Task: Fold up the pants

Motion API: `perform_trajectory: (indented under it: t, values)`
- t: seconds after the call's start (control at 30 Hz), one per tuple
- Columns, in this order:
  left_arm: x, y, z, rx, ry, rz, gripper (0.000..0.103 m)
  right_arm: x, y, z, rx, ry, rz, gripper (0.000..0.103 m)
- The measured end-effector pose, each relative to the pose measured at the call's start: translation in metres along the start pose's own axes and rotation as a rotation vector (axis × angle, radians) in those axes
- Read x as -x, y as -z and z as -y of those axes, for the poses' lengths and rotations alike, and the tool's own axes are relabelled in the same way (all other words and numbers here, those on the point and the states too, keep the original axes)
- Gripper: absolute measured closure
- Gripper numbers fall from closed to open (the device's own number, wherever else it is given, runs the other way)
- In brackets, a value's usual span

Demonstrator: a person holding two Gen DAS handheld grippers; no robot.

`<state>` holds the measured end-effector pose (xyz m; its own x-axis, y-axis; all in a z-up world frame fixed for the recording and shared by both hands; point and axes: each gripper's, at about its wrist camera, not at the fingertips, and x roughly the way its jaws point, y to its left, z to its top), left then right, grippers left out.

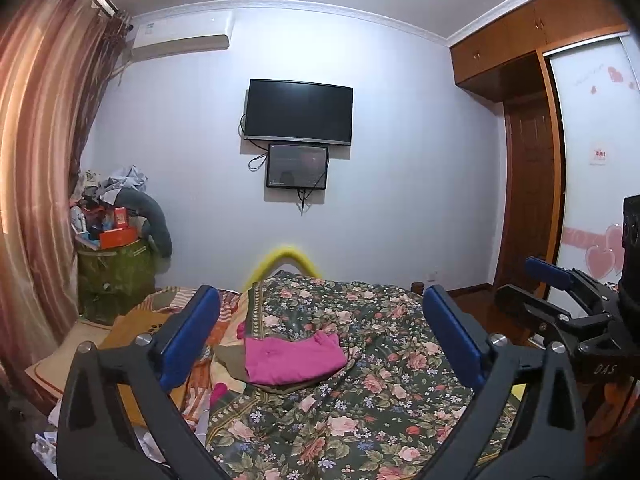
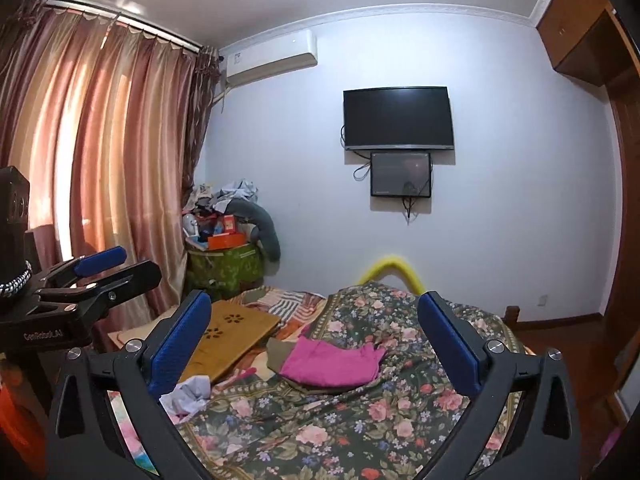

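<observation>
Folded magenta pants point(image 1: 294, 358) lie on a floral bedspread point(image 1: 372, 396), on top of an olive-brown garment point(image 1: 232, 360). They also show in the right wrist view point(image 2: 334, 364). My left gripper point(image 1: 320, 336) is open and empty, held above the bed with the pants between its blue pads and farther off. My right gripper point(image 2: 314, 344) is open and empty, likewise above the bed short of the pants. The right gripper shows at the right edge of the left wrist view point(image 1: 560, 284). The left gripper shows at the left edge of the right wrist view point(image 2: 100, 268).
A bamboo lap tray point(image 2: 232, 336) lies left on the bed, with crumpled white cloth point(image 2: 190, 394) near it. A green bin point(image 1: 116, 276) piled with clutter stands by the curtain point(image 1: 36, 160). A yellow bed rail point(image 1: 284, 258), wall TV point(image 1: 298, 112) and wardrobe point(image 1: 560, 140) are beyond.
</observation>
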<state>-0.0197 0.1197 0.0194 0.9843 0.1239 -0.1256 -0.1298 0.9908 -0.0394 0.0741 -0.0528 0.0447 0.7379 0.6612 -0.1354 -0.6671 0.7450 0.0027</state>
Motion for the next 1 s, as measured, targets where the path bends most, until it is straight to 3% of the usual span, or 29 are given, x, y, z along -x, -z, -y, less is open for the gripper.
perform_trajectory:
  t: [1.0]
  values:
    - [-0.01, 0.018, -0.001, 0.01, -0.038, -0.036, 0.0, 0.003, 0.014, 0.001, -0.023, 0.01, -0.05, 0.0]
